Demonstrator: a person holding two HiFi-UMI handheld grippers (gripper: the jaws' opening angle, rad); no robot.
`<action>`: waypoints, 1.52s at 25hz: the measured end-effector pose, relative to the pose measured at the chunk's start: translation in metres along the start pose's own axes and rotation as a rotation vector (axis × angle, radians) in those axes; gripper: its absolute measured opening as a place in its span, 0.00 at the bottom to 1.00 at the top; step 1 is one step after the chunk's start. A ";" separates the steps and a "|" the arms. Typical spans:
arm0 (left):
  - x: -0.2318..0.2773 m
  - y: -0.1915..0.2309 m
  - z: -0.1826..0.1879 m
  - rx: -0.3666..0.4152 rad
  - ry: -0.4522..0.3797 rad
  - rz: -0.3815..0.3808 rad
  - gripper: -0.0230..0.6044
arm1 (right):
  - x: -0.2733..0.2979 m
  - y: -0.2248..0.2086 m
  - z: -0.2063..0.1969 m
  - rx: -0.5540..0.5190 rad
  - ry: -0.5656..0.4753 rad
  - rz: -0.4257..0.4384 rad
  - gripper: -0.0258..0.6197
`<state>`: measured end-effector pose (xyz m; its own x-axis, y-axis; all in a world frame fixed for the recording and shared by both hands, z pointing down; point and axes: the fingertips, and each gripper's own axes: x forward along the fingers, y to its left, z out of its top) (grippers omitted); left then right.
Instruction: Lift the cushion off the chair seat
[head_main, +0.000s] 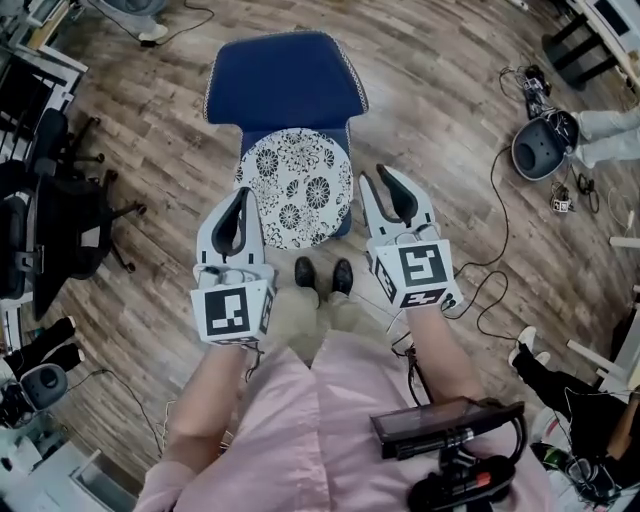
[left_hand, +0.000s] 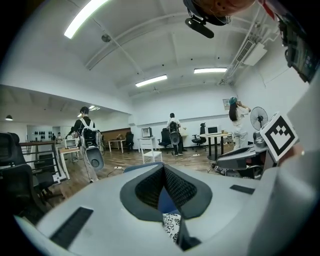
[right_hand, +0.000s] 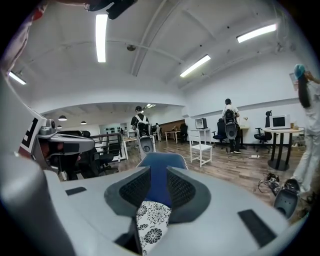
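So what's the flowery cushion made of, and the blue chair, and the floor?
The cushion looks like soft cloth, matte, printed with black flowers on white. The chair seems to be padded blue fabric, dull rather than shiny, with pale edging around its back. The floor looks like wood planks, or maybe wood-look laminate: streaky grain and long board seams show.

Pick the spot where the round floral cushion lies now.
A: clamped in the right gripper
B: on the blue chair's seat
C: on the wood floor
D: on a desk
B: in the head view the round floral cushion lies on the seat of the blue chair, just in front of its backrest.
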<state>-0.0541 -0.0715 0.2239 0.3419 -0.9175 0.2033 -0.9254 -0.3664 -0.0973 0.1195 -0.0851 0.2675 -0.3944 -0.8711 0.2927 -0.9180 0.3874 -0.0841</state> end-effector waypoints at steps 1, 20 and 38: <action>0.005 0.002 -0.004 -0.005 0.008 -0.001 0.05 | 0.005 -0.002 -0.003 0.002 0.010 0.000 0.19; 0.126 0.016 -0.147 -0.120 0.164 -0.152 0.05 | 0.136 -0.031 -0.146 0.029 0.264 -0.025 0.24; 0.177 0.000 -0.279 -0.144 0.325 -0.216 0.05 | 0.200 -0.067 -0.337 0.150 0.462 -0.074 0.30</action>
<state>-0.0393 -0.1905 0.5320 0.4822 -0.7170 0.5033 -0.8596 -0.4982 0.1137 0.1158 -0.1831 0.6526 -0.2997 -0.6567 0.6921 -0.9521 0.2519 -0.1733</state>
